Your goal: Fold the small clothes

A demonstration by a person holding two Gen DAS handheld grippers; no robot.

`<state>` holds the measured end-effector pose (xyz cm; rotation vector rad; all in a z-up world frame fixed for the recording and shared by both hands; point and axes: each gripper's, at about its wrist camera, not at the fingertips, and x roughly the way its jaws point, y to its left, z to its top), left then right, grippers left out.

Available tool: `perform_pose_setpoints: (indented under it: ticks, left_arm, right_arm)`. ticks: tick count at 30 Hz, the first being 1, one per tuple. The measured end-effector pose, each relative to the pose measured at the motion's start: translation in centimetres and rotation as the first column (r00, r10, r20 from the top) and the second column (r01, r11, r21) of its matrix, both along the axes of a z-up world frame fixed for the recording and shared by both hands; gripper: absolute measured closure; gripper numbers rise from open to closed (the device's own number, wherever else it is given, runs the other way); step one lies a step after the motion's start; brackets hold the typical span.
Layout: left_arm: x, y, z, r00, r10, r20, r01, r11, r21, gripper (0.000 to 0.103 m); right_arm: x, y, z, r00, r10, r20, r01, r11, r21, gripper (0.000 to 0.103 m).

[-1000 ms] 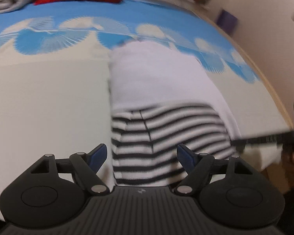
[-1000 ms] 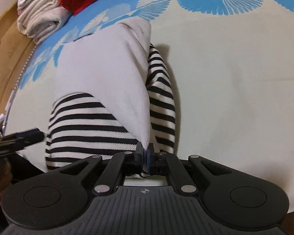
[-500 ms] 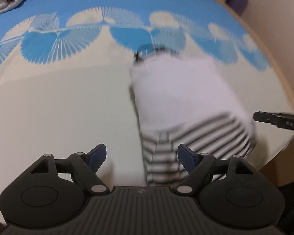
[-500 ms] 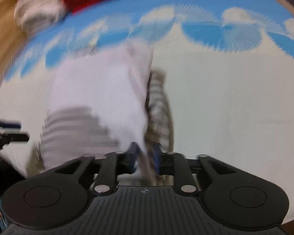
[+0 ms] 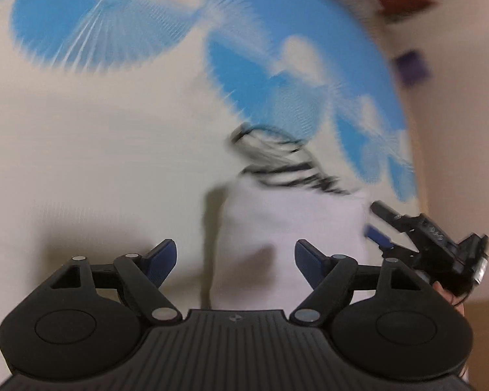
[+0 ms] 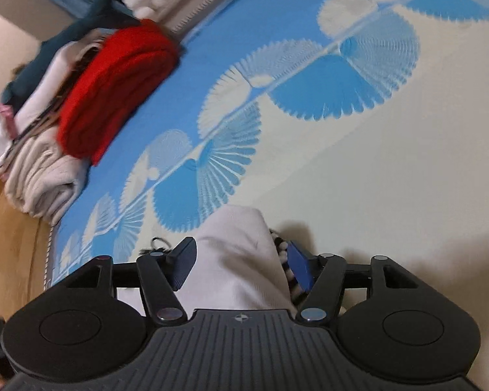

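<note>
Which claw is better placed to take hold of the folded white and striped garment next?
Probably the right claw: the folded white garment with black stripes lies between its opening jaws. The left claw is open, the garment beyond its fingertips.

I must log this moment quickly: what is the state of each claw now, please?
Left claw: open, holding nothing.
Right claw: opening, the folded white and striped garment lies between its fingers, not gripped.
</note>
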<state>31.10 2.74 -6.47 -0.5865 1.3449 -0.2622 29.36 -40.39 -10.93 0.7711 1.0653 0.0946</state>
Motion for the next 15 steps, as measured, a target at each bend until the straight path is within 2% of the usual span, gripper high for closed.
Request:
perform_pose_setpoints:
  ticks: [3, 4, 5, 7, 9, 12, 14, 15]
  left_arm:
    - [1.0, -1.8, 0.0, 0.995, -0.086, 0.05, 0.084, 0.996, 0.04, 0.016]
    - [1.1, -2.1, -0.2, 0.993, -0.104, 0.055, 0.102, 0.994, 0.04, 0.014]
    - [1.3, -2.2, -0.7, 0.993, -0.109, 0.047, 0.108, 0.994, 0.032, 0.014]
    - [1.9, -2.2, -1.7, 0.996, -0.083, 0.012, 0.083, 0.996, 0.028, 0.014]
    - [2.6, -2.1, -2.6, 0.999, -0.055, 0.0, 0.055, 0.998, 0.032, 0.014]
    - [3.2, -2.5, -3.4, 0.999, -0.042, -0.003, 0.042, 0.999, 0.02, 0.014]
    - [3.5, -2.9, -3.7, 0.999, -0.046, -0.007, 0.047, 0.999, 0.02, 0.014]
    - [3.6, -3.1, -3.9, 0.999, -0.049, -0.008, 0.05, 0.998, 0.027, 0.014]
  right_arm:
    - [1.7, 0.8, -2.0, 0.998, 0.016, -0.069, -0.015, 1.0, 0.013, 0.04]
    - [2.2, 1.0, -2.4, 0.997, 0.028, -0.073, -0.026, 0.999, 0.028, 0.047]
    - [2.5, 0.9, -2.5, 0.998, 0.015, -0.057, -0.013, 0.999, 0.044, 0.071]
    - [2.3, -0.6, -2.9, 0.995, -0.087, -0.049, 0.092, 0.989, 0.12, 0.095]
    - [1.6, -2.4, -3.5, 0.977, -0.203, -0.065, 0.213, 0.951, 0.222, 0.097]
    - [0.4, -4.6, -4.7, 0.937, -0.323, -0.135, 0.347, 0.906, 0.243, 0.098]
    - [-0.8, -6.2, -6.1, 0.885, -0.407, -0.228, 0.458, 0.848, 0.267, 0.097]
    - [-1.3, -6.8, -6.4, 0.863, -0.43, -0.265, 0.491, 0.837, 0.24, 0.097]
